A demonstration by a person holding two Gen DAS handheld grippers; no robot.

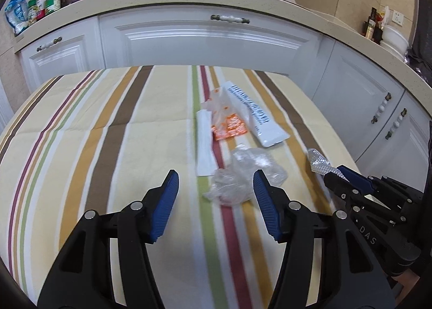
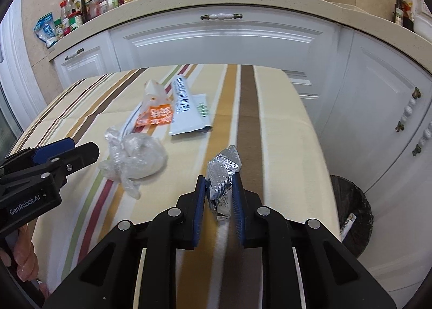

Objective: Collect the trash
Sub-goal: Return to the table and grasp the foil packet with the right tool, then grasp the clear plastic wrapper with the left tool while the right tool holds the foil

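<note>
Pinching the crumpled foil wrapper (image 2: 222, 182) between my right gripper (image 2: 218, 192) fingers above the desk (image 2: 283, 130), I am judging it best to keep squeezing while swinging toward the bin (image 2: 359, 217), my left gripper (image 1: 216, 187) gaping wide near the clear plastic wad (image 1: 240, 179)

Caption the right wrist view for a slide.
Right gripper clamps crumpled silver foil wrapper above striped tablecloth; black trash bin waits beside the table.
</note>
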